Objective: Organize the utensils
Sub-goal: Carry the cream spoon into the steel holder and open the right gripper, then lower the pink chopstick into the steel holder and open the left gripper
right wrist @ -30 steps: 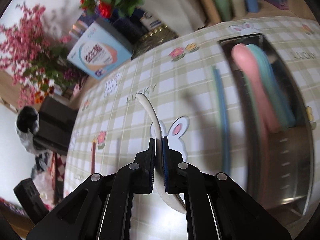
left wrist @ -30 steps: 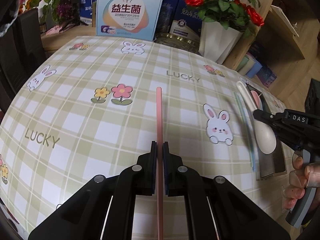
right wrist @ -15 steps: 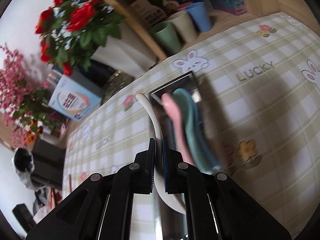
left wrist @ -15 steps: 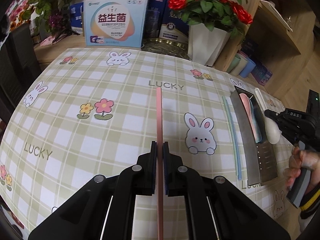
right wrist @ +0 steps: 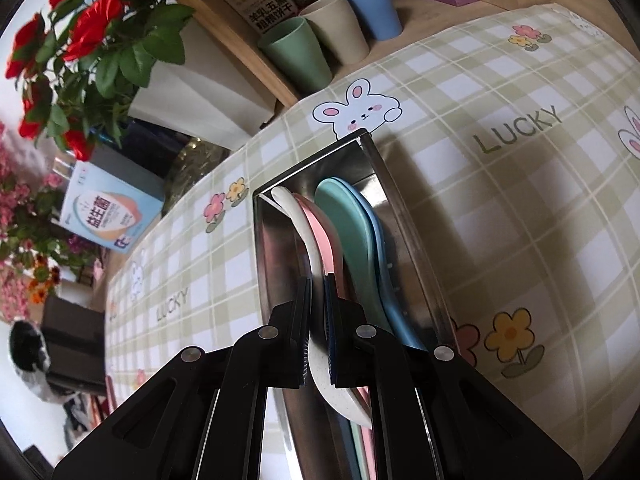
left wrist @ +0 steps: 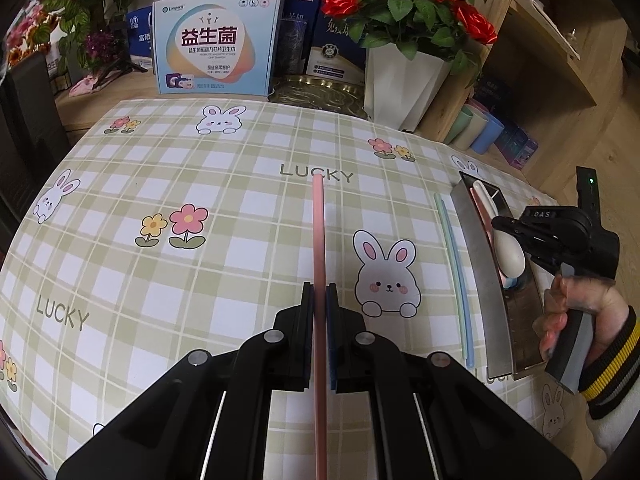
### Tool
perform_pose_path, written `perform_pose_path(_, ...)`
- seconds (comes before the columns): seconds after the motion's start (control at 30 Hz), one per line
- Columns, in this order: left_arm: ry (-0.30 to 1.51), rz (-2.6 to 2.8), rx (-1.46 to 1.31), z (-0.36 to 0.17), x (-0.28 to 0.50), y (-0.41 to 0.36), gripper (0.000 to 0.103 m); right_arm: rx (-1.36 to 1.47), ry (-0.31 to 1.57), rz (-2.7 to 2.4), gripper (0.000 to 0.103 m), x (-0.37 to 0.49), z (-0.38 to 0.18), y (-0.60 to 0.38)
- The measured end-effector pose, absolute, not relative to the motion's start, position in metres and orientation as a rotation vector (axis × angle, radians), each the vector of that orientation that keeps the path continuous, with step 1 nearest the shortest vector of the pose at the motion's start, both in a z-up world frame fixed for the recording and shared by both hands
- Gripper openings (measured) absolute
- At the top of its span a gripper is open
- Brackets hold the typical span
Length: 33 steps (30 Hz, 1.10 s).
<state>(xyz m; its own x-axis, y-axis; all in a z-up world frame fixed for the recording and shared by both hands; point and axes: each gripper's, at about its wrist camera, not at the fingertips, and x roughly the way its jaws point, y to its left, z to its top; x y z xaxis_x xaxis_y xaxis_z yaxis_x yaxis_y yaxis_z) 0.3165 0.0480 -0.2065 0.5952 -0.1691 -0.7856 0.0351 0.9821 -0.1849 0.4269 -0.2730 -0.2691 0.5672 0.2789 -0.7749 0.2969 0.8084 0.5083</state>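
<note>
Checked tablecloth (left wrist: 208, 184): tray (right wrist: 276, 264), seemingly four spoons (right wrist: 344, 216).

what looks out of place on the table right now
Two thin sticks, green and blue, lie loose on the tablecloth beside the steel tray, not in it with the spoons. The pink stick and white spoon are each clamped in jaws. Nothing looks spilled or broken.
</note>
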Motion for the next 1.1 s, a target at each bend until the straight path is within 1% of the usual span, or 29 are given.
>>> perform_pose_path(0.2,0.941,-0.124,-0.165,-0.211,0.317,0.050,0.006,0.661,1.005,-0.026,0.007,0.432,-0.275,-0.273)
perform_pose_path(0.43,0.959,-0.136,-0.162,-0.211,0.316,0.044,0.006,0.643,1.005,-0.022,0.009,0.427,-0.265,-0.273)
perform_pose_path(0.8,0.958,-0.196,-0.142,-0.192,0.313,0.011,0.006,0.481,0.932,0.061,0.009,0.371,-0.236,-0.282)
perform_pose_path(0.83,0.958,-0.203,-0.139,-0.191,0.313,0.007,0.006,0.459,0.927,0.068,0.011,0.365,-0.234,-0.284)
perform_pose_path(0.9,0.964,-0.223,-0.136,-0.188,0.313,-0.004,0.006,0.425,0.916,0.078,0.025,0.352,-0.231,-0.289)
perform_pose_path(0.93,0.970,-0.233,-0.136,-0.187,0.313,-0.011,0.006,0.411,0.906,0.077,0.043,0.347,-0.230,-0.291)
perform_pose_path(0.97,0.974,-0.241,-0.135,-0.187,0.314,-0.016,0.006,0.399,0.893,0.076,0.050,0.343,-0.227,-0.293)
perform_pose_path(1.03,0.983,-0.260,-0.134,-0.186,0.315,-0.027,0.006,0.377,0.880,0.090,0.050,0.334,-0.225,-0.298)
perform_pose_path(1.1,0.997,-0.286,-0.127,-0.185,0.316,-0.043,0.006,0.379,0.881,0.094,0.053,0.328,-0.225,-0.306)
